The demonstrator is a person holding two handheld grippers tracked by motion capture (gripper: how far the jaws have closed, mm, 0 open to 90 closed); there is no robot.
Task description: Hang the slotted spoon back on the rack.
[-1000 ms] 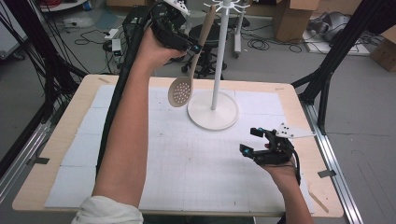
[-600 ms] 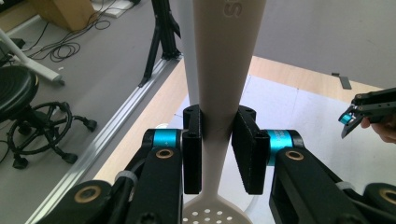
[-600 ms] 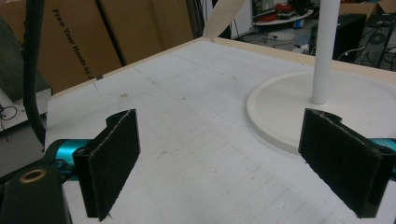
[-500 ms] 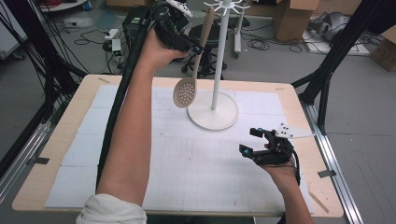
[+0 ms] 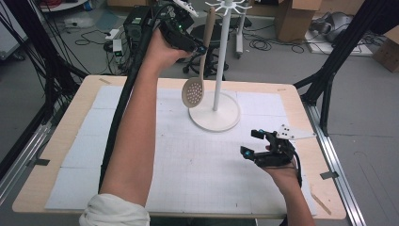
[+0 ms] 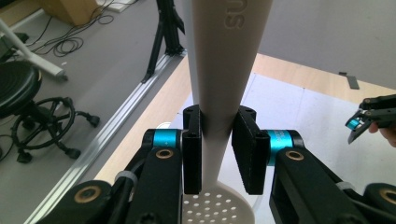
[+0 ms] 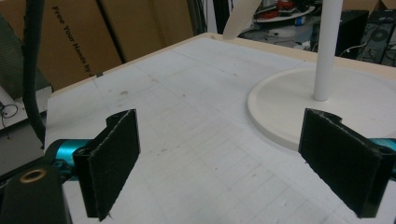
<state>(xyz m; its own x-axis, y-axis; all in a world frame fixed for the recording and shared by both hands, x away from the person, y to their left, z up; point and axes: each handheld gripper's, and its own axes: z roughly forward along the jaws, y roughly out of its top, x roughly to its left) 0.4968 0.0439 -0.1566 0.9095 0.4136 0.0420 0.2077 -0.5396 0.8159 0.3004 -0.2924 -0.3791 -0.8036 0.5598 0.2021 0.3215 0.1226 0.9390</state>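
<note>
1. Above the far half of the table [image 5: 56, 155], a beige slotted spoon [image 5: 199, 56] is held clear of the surface by the left gripper [image 5: 200, 47], raised high at the end of an outstretched arm.
2. The spoon is seen hanging nearly upright, handle uppermost and tilted slightly, with its round perforated bowl lowest, just above the mat and just beside the rack base.
3. From the left gripper view, the jaws are seen clamped on the flat, tapering handle [image 6: 223, 70], one pad on each side; raised lettering is visible near the handle's upper part, and the perforated bowl [image 6: 217, 205] is seen below the pads.
4. A white utensil rack [image 5: 219, 75], with a round base and a thin upright post topped by short hooks, is noted on the far middle of the mat, just right of the spoon. Post and handle are near each other; contact cannot be confirmed.
5. The right gripper [image 5: 256, 143] is seen low over the near right part of the mat, jaws spread wide with nothing between them; it is well apart from the rack base.
6. Open mat [image 5: 188, 179] is recorded across the near and left areas; the table's right edge lies just beside the right gripper.
</note>
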